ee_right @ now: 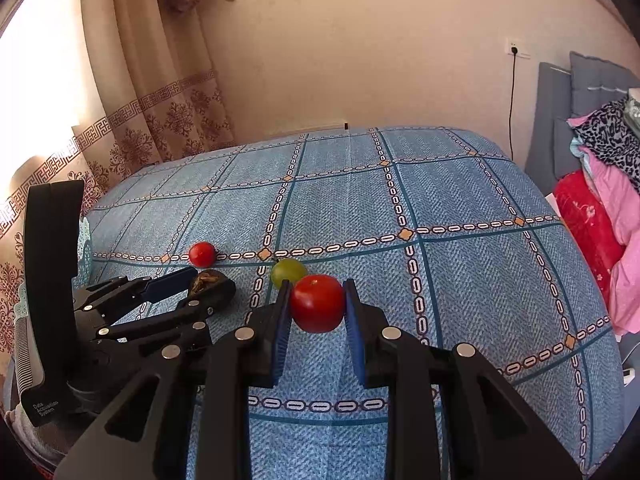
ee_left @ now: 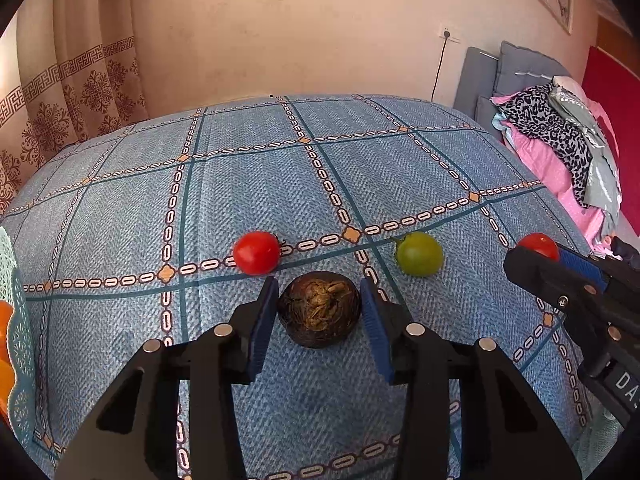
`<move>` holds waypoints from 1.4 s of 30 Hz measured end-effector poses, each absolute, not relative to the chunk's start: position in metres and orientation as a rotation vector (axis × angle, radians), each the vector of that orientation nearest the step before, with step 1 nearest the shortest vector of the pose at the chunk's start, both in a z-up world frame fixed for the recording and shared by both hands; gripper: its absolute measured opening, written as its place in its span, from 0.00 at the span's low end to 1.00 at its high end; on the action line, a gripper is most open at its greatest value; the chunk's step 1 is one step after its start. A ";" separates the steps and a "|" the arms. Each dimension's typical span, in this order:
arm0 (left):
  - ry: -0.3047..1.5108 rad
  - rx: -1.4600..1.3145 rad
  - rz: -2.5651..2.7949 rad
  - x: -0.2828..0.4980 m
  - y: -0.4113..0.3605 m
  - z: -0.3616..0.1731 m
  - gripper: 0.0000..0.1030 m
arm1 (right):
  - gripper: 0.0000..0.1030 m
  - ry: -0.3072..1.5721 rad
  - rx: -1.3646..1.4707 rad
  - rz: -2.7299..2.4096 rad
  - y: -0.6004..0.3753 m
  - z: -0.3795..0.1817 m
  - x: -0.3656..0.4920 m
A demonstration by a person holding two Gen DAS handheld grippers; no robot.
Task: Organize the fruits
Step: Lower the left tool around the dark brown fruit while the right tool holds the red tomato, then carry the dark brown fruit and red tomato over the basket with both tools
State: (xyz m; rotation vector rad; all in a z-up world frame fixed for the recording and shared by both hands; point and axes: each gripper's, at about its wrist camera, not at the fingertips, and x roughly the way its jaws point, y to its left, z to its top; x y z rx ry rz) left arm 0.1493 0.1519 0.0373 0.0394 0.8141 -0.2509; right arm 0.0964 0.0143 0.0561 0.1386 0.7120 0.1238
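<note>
- Left wrist view: the left claw [ee_left: 319,306] is seen spread around a dark brown, rough-skinned round fruit [ee_left: 319,309] resting on the blue patterned cloth-covered surface [ee_left: 240,184]; the blue pads sit just beside the fruit, and contact cannot be told.
- Just beyond, a red round tomato [ee_left: 256,252] and a green round tomato [ee_left: 419,253] are seen lying on the cloth.
- A pale teal lattice basket [ee_left: 18,344] holding orange fruit is seen at the left edge.
- Right wrist view: the right claw [ee_right: 316,304] is seen bracketing a second red tomato [ee_right: 317,303]; the left pad seems to touch it, while grip cannot be confirmed.
</note>
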 end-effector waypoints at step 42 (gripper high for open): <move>0.611 -0.031 -0.037 0.023 0.281 0.106 0.42 | 0.25 0.601 -0.095 0.156 0.098 0.083 0.048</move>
